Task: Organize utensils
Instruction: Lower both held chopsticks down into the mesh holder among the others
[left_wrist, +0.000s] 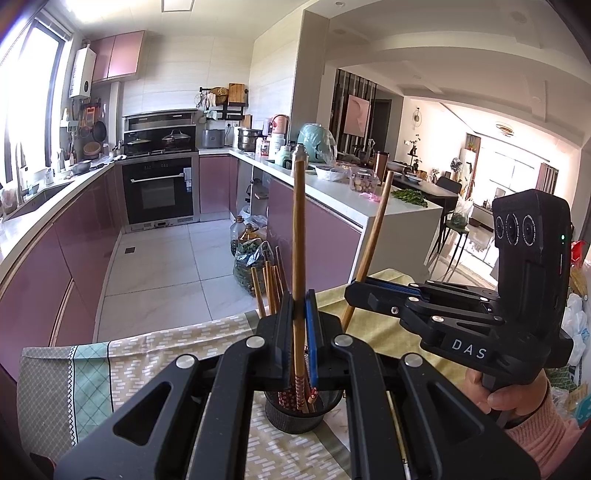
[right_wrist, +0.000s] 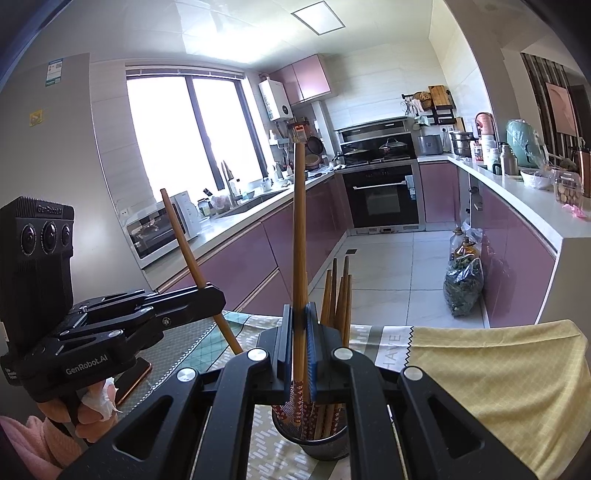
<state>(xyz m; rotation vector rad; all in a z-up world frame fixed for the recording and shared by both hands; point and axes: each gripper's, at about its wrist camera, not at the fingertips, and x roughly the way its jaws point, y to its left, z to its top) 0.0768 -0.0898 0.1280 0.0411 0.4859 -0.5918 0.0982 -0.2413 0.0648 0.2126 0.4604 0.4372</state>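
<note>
the left gripper (left_wrist: 298, 306) is clenched on 1 chopstick (left_wrist: 297, 236), held upright, its patterned lower end reaching down into the black mesh cup (left_wrist: 295, 413). the right gripper (right_wrist: 300, 321) is likewise clamped on a 2nd chopstick (right_wrist: 299, 236), also near vertical, with its patterned end inside the same cup (right_wrist: 325, 443). from the left view the right gripper (left_wrist: 354, 286) comes in from the side, and its stick (left_wrist: 369, 251) leans a little; from the right view the left gripper's stick (right_wrist: 192, 258) leans the other way.

the cup stands on the tablecloth (left_wrist: 147, 354) near the table's far edge, with several more chopsticks (right_wrist: 338, 291) already standing in it, tips up.

the step in hand looks like dropping both sticks into the cup. to do it well, each stick should be lowered until its end is deep in the cup, perhaps touching the bottom, before the jaws let go, so it does not bounce or tip out. releasing 1 gripper at a time would keep the 2 tools from knocking each other. the cup looks light and may slide or topple if a stick pushes sideways on its rim, so the motion should stay straight down.
</note>
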